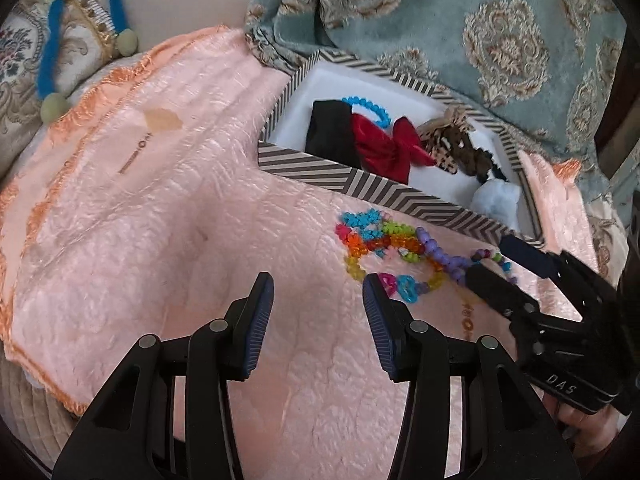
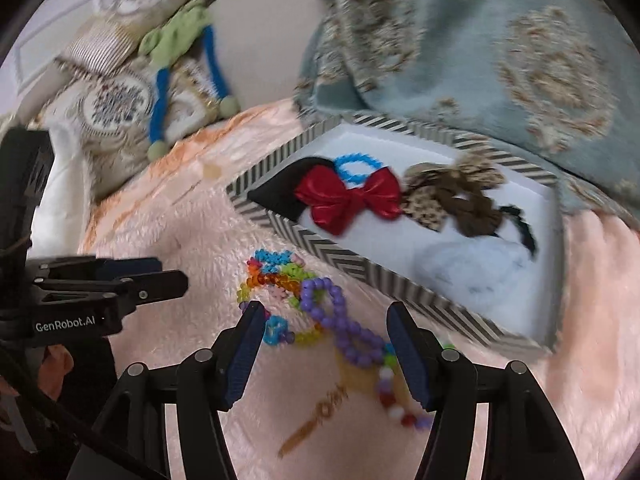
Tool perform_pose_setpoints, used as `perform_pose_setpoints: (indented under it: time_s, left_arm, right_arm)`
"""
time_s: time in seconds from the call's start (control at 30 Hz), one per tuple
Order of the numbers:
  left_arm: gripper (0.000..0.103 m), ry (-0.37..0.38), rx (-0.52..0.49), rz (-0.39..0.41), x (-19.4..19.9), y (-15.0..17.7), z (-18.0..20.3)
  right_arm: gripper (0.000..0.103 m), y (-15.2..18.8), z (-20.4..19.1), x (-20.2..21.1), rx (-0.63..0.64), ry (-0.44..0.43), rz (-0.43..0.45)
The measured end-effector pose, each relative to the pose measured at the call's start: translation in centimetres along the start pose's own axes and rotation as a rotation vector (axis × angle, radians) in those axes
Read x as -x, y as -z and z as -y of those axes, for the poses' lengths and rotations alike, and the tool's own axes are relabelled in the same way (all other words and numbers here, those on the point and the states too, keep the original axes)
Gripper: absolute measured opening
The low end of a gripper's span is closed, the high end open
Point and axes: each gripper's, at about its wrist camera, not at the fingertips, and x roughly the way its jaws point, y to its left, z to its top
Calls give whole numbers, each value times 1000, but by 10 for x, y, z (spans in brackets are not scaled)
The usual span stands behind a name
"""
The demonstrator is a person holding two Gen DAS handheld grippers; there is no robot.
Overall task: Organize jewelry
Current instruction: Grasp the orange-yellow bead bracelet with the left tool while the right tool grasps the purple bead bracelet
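A: Where are the bead bracelets (image 2: 320, 312) found?
B: On the pink blanket (image 1: 160, 240), beside the striped box (image 1: 360, 184).
A: And the jaws?
B: Both the left gripper (image 1: 318, 300) and the right gripper (image 2: 326, 332) are spread; nothing is pinched.

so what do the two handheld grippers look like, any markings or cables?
Both are matte black plastic with silver pivot pins. The left gripper and right gripper each have two fingers faced with ribbed dark-blue pads. The right body reads "DAS"; the left reads "GenRobot.AI", and a black cable trails below it.
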Motion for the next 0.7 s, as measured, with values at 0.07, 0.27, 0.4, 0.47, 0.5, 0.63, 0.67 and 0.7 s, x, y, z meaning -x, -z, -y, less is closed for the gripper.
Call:
perform_pose_setpoints:
  time_s: [0.07,0.27,0.4,0.47,0.5,0.63,0.67,0.7]
  left_arm:
    - [56,15,-6,-16,-10,-3,2]
    - [56,26,-28,-40,-34,-11,11]
    - [56,43,-56,-69,-54,-12,20]
    - [56,24,-83,-58,-57,-9,27]
    - [56,16,-93,-49,-56,-7,28]
    - [56,29,-90,-51,-51,-4,25]
    - [56,25,-91,-46,-48,-4,23]
    - [56,18,-94,-39,-45,-3,20]
  right_arm:
    - [59,0,-1,-11,28,-21,-27]
    - [9,8,14,-21,-16,-49,-67]
    - [6,10,26,-4,-69,-63,-49]
    - [6,10,27,2,-75,-65,-39]
    - [6,9,25,5,-68,-66,-28]
    - [25,6,16,4,-14,-88,-22]
    - [26,6,14,1,-10,-89,-30]
    - [26,6,12,-1,-1,-89,-29]
